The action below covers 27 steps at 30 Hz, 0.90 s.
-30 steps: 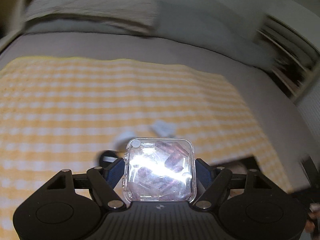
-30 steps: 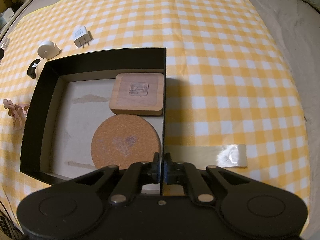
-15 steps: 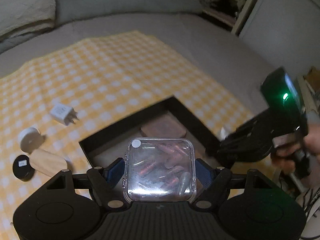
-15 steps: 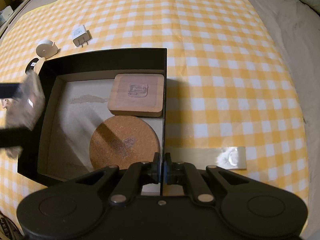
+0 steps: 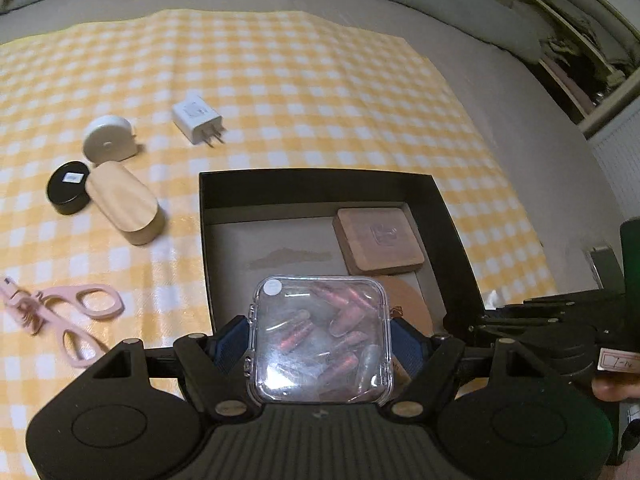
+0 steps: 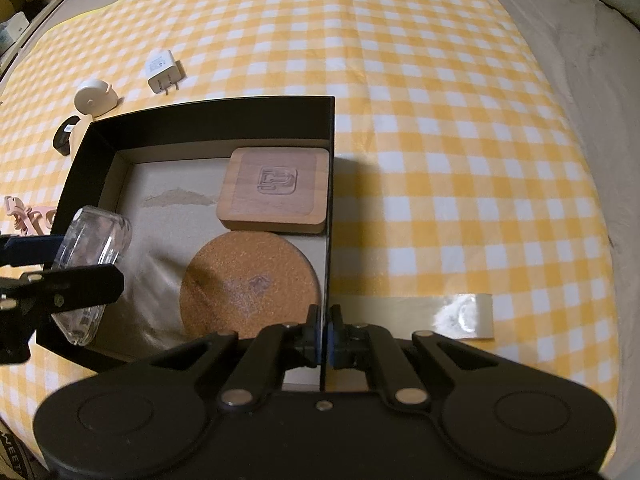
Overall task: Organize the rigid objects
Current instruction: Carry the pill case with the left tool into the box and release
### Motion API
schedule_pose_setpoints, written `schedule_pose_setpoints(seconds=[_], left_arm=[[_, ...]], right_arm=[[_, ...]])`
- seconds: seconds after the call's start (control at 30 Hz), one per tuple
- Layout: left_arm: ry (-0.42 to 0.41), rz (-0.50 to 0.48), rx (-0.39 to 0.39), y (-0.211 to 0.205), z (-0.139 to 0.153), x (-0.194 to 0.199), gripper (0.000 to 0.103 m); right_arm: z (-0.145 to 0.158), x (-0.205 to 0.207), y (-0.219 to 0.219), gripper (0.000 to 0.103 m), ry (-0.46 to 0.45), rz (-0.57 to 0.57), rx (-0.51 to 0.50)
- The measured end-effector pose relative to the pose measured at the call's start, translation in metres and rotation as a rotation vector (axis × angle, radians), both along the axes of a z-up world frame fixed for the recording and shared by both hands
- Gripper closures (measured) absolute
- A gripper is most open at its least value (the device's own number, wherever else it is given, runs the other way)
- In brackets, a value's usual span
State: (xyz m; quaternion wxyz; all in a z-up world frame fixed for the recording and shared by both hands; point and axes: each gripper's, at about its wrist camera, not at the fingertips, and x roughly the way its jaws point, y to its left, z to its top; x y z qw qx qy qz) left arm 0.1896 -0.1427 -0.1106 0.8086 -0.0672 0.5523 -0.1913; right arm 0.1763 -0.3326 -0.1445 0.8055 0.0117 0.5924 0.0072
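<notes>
The clear plastic case (image 5: 320,340), full of small reddish pieces, sits pinched between the blue pads of our left gripper (image 5: 320,344) in the left wrist view, held above the near left part of the black box (image 5: 320,184). Inside the box we see a square wooden coaster (image 5: 378,246). On the yellow checked cloth (image 5: 320,80) to the left lie a white charger (image 5: 196,114), a white round case (image 5: 108,138), a black tin (image 5: 68,188), an oval wooden box (image 5: 124,208) and pink scissors (image 5: 76,320).

In the right wrist view, our right gripper (image 6: 325,332) is pressed together on the box's right wall. A round cork coaster (image 6: 250,284) lies just in front of the square one (image 6: 276,190). The case (image 6: 94,268) hangs at the left.
</notes>
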Motion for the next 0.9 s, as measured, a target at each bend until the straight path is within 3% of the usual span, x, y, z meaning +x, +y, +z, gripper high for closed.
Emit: schedule_pose_setpoints(seconds=[0.43,0.9], left_arm=[[-0.003,0.064,0.040,-0.001,-0.001,-0.013,0.026],[0.017,0.053,-0.007,0.003,0.012,-0.015,0.015]], right_arm=[[0.001,0.000,0.001,0.099,0.000,0.006,-0.002],[0.000,0.000,0.001,0.099,0.000,0.006,-0.004]])
